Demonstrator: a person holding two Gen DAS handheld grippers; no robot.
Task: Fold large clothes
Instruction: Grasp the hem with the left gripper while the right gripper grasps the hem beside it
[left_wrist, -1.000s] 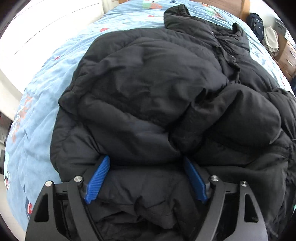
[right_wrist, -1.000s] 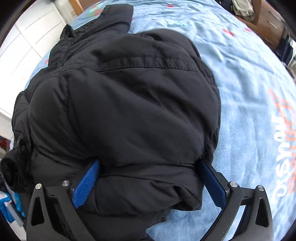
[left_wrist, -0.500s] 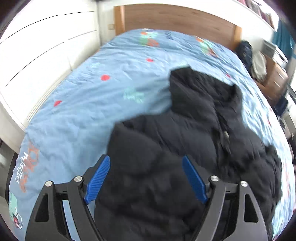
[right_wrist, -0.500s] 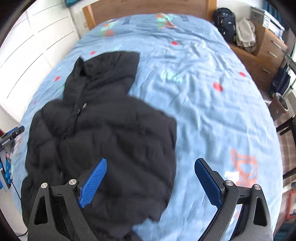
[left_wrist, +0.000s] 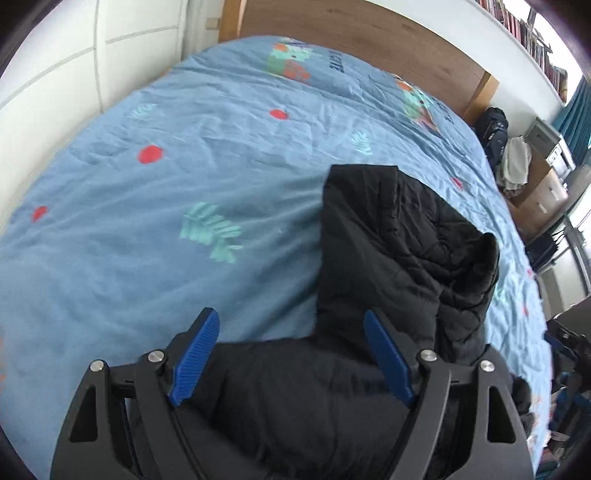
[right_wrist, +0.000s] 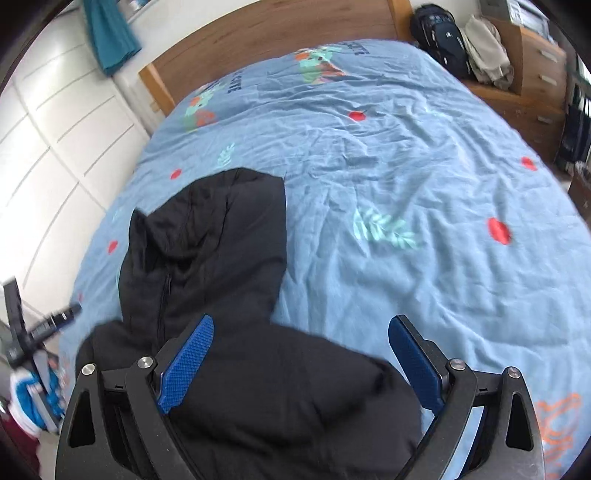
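While you hold both grippers above the near end of the bed (left_wrist: 110, 258), wide stretches of blue printed bedsheet (right_wrist: 424, 258) lie bare: all of the left side in the left wrist view, all of the right side in the right wrist view. Far edge: a wooden headboard (left_wrist: 369, 33) runs across the head of the bed. White panelled wardrobe doors (left_wrist: 48, 74) run along one long side. On the other long side, a wooden drawer unit (right_wrist: 535, 74) stands near the bed's far corner.

Containers: a dark backpack (right_wrist: 439, 33) stands beside the drawer unit, with a heap of pale cloth (right_wrist: 487, 55) just next to it. Drawers look shut; contents not visible.

The black padded jacket (left_wrist: 388, 258) lies on the bed, hood (right_wrist: 221, 229) pointing toward the headboard, zipper line visible on the hood side in the right wrist view. The bulk of the body is bunched at the near end, under both grippers.

Your left gripper (left_wrist: 291, 354) stands open, blue pads (left_wrist: 194, 358) spread wide, nothing clamped; the jacket's bunched fabric shows in the gap between them and the hood reaches forward past the right pad. Whether the pads touch the cloth cannot be told.

Your right gripper (right_wrist: 301, 363) is likewise spread wide and holds nothing. The jacket shows under its left pad (right_wrist: 184, 363) and across most of the gap; the right pad is over bare sheet, just beyond the jacket's edge.
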